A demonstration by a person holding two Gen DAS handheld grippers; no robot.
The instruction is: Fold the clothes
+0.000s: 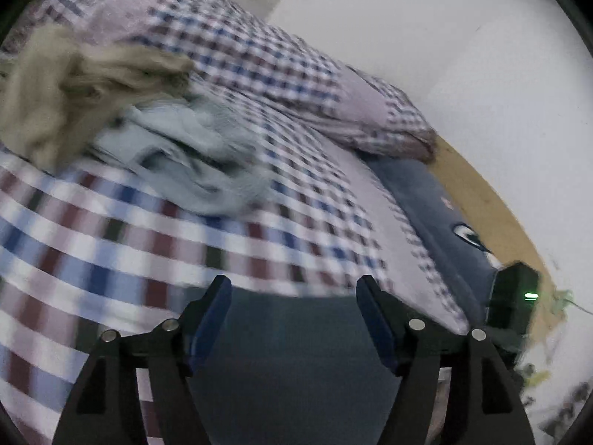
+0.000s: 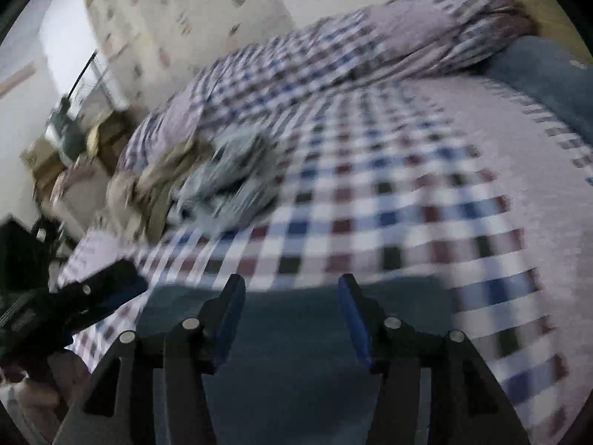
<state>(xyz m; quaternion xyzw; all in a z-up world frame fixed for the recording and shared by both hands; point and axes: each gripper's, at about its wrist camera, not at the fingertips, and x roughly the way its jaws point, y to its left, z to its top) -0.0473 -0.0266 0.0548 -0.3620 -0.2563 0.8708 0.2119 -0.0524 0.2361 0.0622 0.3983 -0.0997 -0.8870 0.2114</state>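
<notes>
A tan garment (image 1: pixel 63 89) and a pale blue garment (image 1: pixel 185 155) are seen crumpled together on the checked bed (image 1: pixel 129 244). Both would likely handle soft and limp, best pinched at an edge or corner. The left gripper (image 1: pixel 292 289) and right gripper (image 2: pixel 292 285) are held wide and empty.

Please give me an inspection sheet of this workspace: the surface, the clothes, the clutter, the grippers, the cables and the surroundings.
Surface: bed with checked sheet; dark blue cloth at the near edge.
Job's things: crumpled beige garment and light blue garment, touching, unfolded.
Clutter: rolled checked quilt; black device with green light.
Grippers: left gripper open, empty; right gripper open, empty.
Cables: nothing seen.
Surroundings: white wall; patterned curtain; blurred.
</notes>
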